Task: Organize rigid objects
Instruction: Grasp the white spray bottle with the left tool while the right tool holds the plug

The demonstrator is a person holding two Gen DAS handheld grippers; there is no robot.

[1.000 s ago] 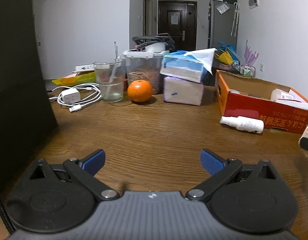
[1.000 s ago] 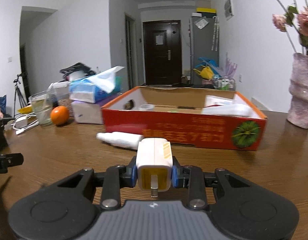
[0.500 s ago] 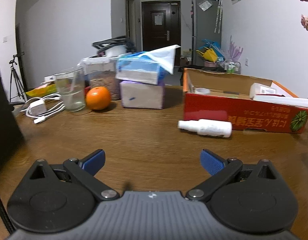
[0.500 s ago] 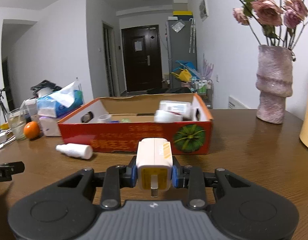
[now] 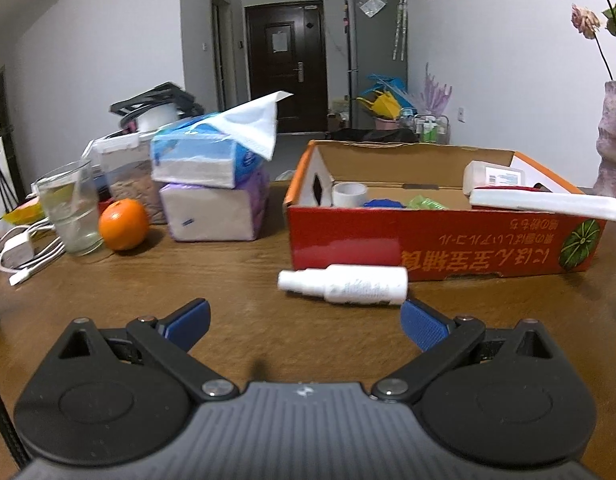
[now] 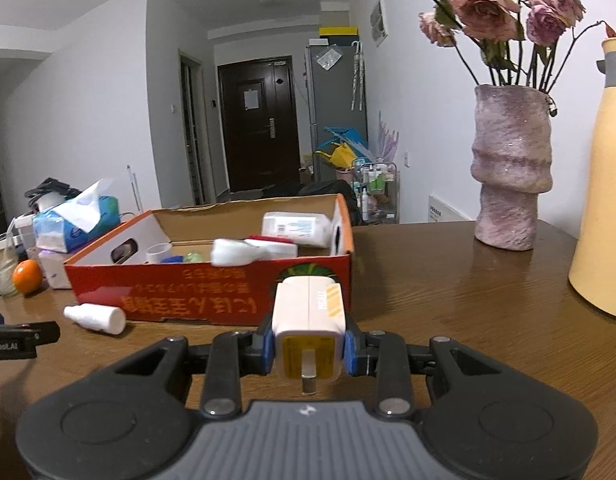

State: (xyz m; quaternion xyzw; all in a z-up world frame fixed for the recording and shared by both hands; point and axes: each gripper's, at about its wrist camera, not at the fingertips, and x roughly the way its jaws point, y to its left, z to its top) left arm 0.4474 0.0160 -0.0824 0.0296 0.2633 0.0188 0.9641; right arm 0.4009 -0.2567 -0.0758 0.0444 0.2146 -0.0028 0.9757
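Fingers (image 6: 349, 350) of the right gripper (image 6: 308, 354) are clamped on a white charger plug (image 6: 308, 316), held above the wooden table (image 6: 467, 320); the red cardboard box (image 6: 196, 292) is seen at eleven o'clock of it. Nothing is held by the left gripper (image 5: 304, 326), its jaws spread wide. A white spray bottle (image 5: 343, 284) lies at twelve o'clock, just before the box.

One box (image 5: 347, 240), one spray bottle (image 5: 347, 288), two tissue packs (image 5: 196, 160), one orange (image 5: 123, 224), one glass (image 5: 70, 208), one vase (image 6: 509, 172).
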